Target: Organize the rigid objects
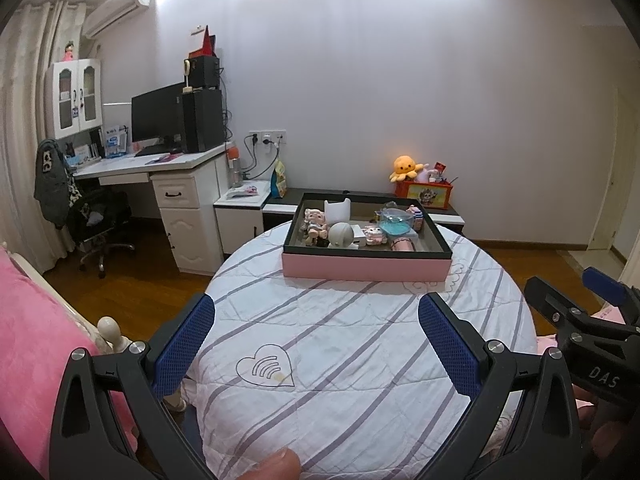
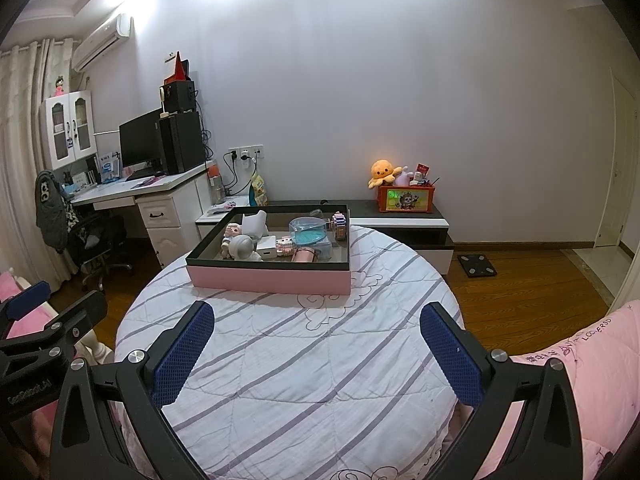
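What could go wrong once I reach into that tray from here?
1. The tray sits near the far edge of the round table; a push may slide it off.
2. Its items are packed tight: the blue bowl rests on others, so pulling a neighbour may topple it.
3. Both tongs, left and right, are open and close together, so they may collide.

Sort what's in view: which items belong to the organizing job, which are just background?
Job:
- pink box on the striped quilt
- figurine, grey ball, blue-lidded clear container, all in that box
- left gripper and right gripper, both open and empty

Background:
- orange octopus plush
- red toy crate
- monitor
- office chair
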A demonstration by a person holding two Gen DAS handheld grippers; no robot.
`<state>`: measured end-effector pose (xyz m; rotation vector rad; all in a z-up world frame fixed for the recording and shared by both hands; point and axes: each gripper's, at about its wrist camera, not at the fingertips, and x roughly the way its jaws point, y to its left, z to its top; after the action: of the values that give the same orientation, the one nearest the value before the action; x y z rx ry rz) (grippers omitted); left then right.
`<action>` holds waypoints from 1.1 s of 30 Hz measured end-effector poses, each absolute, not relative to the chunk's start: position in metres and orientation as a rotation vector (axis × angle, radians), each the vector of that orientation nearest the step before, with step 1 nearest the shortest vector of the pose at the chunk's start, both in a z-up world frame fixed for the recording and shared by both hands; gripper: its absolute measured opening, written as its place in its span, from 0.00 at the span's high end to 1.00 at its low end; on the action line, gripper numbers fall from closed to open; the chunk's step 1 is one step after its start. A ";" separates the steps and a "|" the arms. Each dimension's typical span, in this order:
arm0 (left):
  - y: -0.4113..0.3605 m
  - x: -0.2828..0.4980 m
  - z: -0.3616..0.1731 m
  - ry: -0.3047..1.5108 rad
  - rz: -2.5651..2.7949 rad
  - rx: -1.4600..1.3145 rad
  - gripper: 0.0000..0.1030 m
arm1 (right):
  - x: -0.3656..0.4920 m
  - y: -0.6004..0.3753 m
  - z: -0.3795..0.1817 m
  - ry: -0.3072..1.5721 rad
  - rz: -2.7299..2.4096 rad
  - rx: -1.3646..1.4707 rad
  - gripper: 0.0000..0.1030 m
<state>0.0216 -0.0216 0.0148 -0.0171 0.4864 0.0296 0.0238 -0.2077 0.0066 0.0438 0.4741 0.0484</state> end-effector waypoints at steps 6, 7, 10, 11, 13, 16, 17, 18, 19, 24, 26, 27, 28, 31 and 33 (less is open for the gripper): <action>-0.021 0.021 0.016 0.489 0.020 -0.020 0.00 | 0.024 -0.207 0.007 0.475 0.050 0.042 0.00; -0.021 0.021 0.015 0.489 0.019 -0.018 0.00 | 0.025 -0.207 0.006 0.476 0.051 0.042 0.00; -0.021 0.021 0.016 0.492 0.015 -0.019 0.00 | 0.025 -0.207 0.005 0.479 0.051 0.041 0.00; -0.020 0.021 0.017 0.492 0.014 -0.018 0.00 | 0.025 -0.207 0.005 0.479 0.050 0.041 0.00; -0.019 0.020 0.018 0.494 0.011 -0.017 0.00 | 0.026 -0.206 0.005 0.480 0.050 0.040 0.00; -0.018 0.020 0.018 0.497 0.004 -0.021 0.00 | 0.026 -0.206 0.005 0.481 0.050 0.040 0.00; -0.018 0.020 0.018 0.500 0.002 -0.023 0.00 | 0.026 -0.205 0.005 0.482 0.050 0.038 0.00; -0.017 0.021 0.018 0.500 0.001 -0.024 0.00 | 0.026 -0.205 0.005 0.482 0.050 0.038 0.00; -0.017 0.021 0.019 0.501 -0.001 -0.026 0.00 | 0.027 -0.205 0.005 0.482 0.050 0.039 0.00; -0.014 0.020 0.019 0.502 -0.004 -0.029 0.00 | 0.026 -0.205 0.005 0.483 0.052 0.039 0.00; -0.014 0.020 0.019 0.504 -0.004 -0.030 0.00 | 0.027 -0.205 0.005 0.484 0.052 0.038 0.00; -0.014 0.020 0.019 0.503 -0.004 -0.029 0.00 | 0.027 -0.205 0.005 0.483 0.052 0.039 0.00; -0.014 0.021 0.019 0.503 -0.005 -0.028 0.00 | 0.026 -0.205 0.005 0.483 0.051 0.039 0.00; -0.015 0.021 0.019 0.501 -0.005 -0.027 0.00 | 0.026 -0.205 0.005 0.483 0.051 0.039 0.00; -0.014 0.021 0.019 0.501 -0.007 -0.026 0.00 | 0.027 -0.204 0.005 0.484 0.052 0.039 0.00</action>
<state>0.0207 -0.0144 0.0189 -0.0264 0.5014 -0.0065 0.0266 -0.2045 0.0050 0.0387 0.4838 0.0516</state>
